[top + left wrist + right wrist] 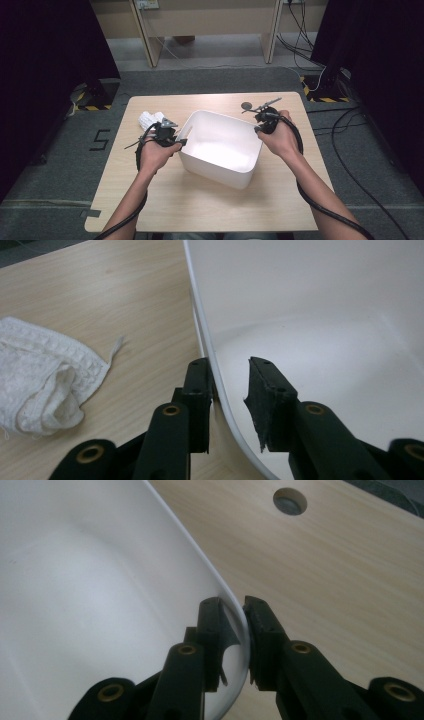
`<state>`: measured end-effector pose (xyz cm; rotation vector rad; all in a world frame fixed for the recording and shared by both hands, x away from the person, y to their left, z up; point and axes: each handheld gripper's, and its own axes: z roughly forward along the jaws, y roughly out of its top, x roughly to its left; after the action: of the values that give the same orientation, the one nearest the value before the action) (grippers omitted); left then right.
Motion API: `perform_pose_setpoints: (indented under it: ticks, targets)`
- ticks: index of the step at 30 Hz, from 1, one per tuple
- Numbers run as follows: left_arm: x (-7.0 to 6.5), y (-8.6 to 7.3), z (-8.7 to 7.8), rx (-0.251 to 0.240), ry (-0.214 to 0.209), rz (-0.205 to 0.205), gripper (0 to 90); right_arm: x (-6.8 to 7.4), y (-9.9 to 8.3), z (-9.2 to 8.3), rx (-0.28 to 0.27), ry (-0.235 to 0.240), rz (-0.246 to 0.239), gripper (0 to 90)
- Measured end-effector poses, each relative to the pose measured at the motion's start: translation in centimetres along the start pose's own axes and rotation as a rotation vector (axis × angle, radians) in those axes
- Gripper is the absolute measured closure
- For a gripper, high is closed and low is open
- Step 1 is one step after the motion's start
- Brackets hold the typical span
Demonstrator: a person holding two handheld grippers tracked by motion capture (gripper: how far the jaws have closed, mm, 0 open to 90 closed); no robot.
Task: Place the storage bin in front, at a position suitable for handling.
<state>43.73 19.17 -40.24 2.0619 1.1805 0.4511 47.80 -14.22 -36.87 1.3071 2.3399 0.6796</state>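
Two grippers are straddling opposite rims of the white tub point(220, 147), which is sitting mid-table point(210, 210). The left gripper point(227, 390) is standing partly apart over the wall, outer jaw touching, inner jaw clear. The right gripper point(232, 630) is pinching its corner rim tightly. A white cloth point(45, 375) is lying beside the tub.

Left claw point(176, 139) and right claw point(261, 125), forearms angled inward, each with jaws narrowly parted.
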Motion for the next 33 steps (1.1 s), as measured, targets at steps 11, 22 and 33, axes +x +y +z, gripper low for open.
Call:
perform_pose_setpoints:
  ticks: [11, 22, 33]
  targets:
    - [-0.6, -0.1, -1.3, -0.044, -0.024, -0.054, 56.6, -0.8, 1.9, 0.7, -0.13, -0.069, 0.062, 49.3]
    - [-1.3, -0.3, -1.5, -0.026, -0.008, -0.099, 63.7, 0.0, -2.0, -2.7, -0.026, 0.049, 0.204, 68.9]
    - [-0.5, 0.9, -0.2, 0.022, 0.051, -0.098, 68.5, 0.0, 0.6, 0.1, -0.011, -0.024, 0.19, 78.6]
